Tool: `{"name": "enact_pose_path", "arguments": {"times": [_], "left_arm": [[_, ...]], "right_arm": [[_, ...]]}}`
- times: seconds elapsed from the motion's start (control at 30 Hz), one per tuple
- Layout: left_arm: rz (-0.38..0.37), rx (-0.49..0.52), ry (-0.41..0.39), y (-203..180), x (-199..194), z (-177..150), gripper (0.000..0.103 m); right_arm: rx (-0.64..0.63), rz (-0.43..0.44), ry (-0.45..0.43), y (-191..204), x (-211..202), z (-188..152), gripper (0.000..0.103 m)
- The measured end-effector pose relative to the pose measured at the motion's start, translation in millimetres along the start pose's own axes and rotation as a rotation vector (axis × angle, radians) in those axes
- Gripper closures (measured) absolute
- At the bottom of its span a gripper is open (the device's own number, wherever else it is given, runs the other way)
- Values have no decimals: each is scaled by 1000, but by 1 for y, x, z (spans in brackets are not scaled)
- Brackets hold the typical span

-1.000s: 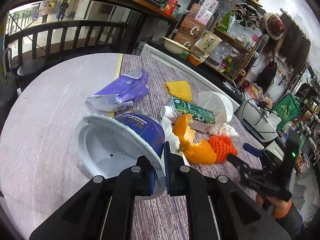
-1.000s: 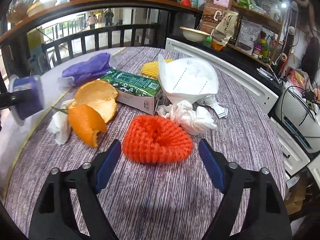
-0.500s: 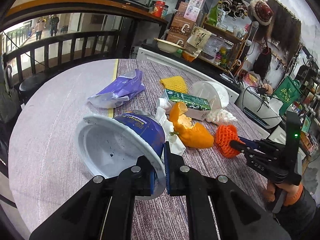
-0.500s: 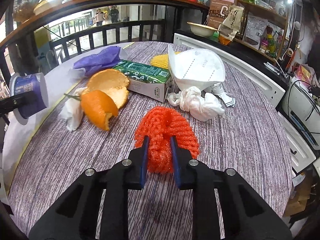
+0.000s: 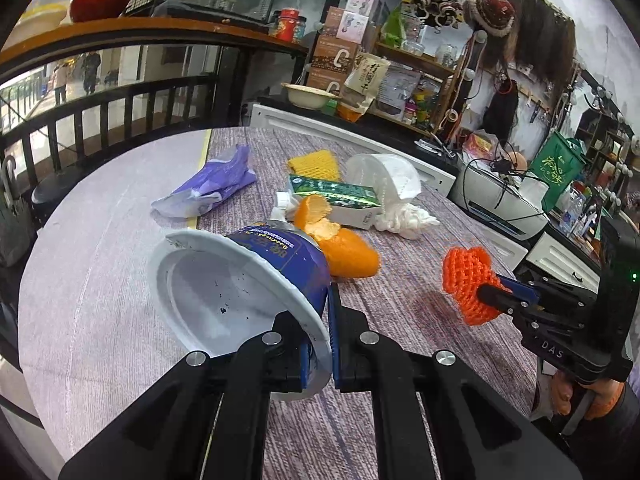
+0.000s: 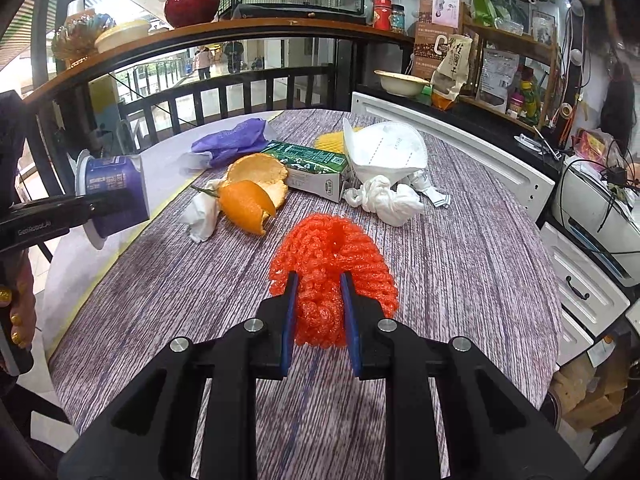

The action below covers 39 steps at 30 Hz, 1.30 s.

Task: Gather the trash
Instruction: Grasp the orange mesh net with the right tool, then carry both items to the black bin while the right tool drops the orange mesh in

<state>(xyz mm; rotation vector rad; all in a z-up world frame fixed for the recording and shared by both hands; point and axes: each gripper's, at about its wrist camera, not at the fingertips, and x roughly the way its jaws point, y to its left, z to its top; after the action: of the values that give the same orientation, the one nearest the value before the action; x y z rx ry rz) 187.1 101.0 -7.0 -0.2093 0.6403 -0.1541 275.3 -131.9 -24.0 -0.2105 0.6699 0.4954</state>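
My left gripper [image 5: 320,344] is shut on the rim of an empty blue and white paper bowl [image 5: 224,292], held tilted above the table with its mouth toward the camera; the bowl also shows in the right wrist view [image 6: 114,192]. My right gripper [image 6: 318,312] is shut on an orange foam fruit net [image 6: 332,256] and holds it lifted off the table; the net also shows in the left wrist view [image 5: 468,276]. On the table lie orange peel [image 6: 252,192], a green carton [image 6: 312,164], a white face mask [image 6: 384,148], crumpled white tissue [image 6: 388,200], a purple wrapper [image 6: 232,140] and a yellow foam net [image 5: 314,162].
The round table [image 6: 460,264] has a grey striped cloth, its left part bare white [image 5: 100,248]. A black railing [image 6: 240,88] runs behind it. A white cabinet [image 6: 452,136] and cluttered shelves stand at the back right. A white printer [image 5: 504,200] sits to the right.
My right gripper closed on the orange net and lifted it off the table. My left gripper kept hold of the bowl and shifted a little.
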Motion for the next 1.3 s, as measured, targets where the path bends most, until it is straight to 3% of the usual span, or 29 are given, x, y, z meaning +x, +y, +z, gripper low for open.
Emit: {"name": "enact_pose_path", "arguments": {"times": [0.63, 0.93, 1.07, 1.3], "left_arm": [[-107, 125, 1, -84, -9, -15, 95], [-196, 194, 24, -140, 6, -21, 95], [-236, 207, 44, -163, 16, -22, 95], [-287, 250, 64, -203, 29, -24, 95]], "right_arm": [[92, -43, -82, -35, -77, -41, 81], [251, -194, -113, -105, -119, -80, 81], [318, -322, -85, -143, -121, -106, 81], [498, -363, 0, -195, -103, -149, 81]]}}
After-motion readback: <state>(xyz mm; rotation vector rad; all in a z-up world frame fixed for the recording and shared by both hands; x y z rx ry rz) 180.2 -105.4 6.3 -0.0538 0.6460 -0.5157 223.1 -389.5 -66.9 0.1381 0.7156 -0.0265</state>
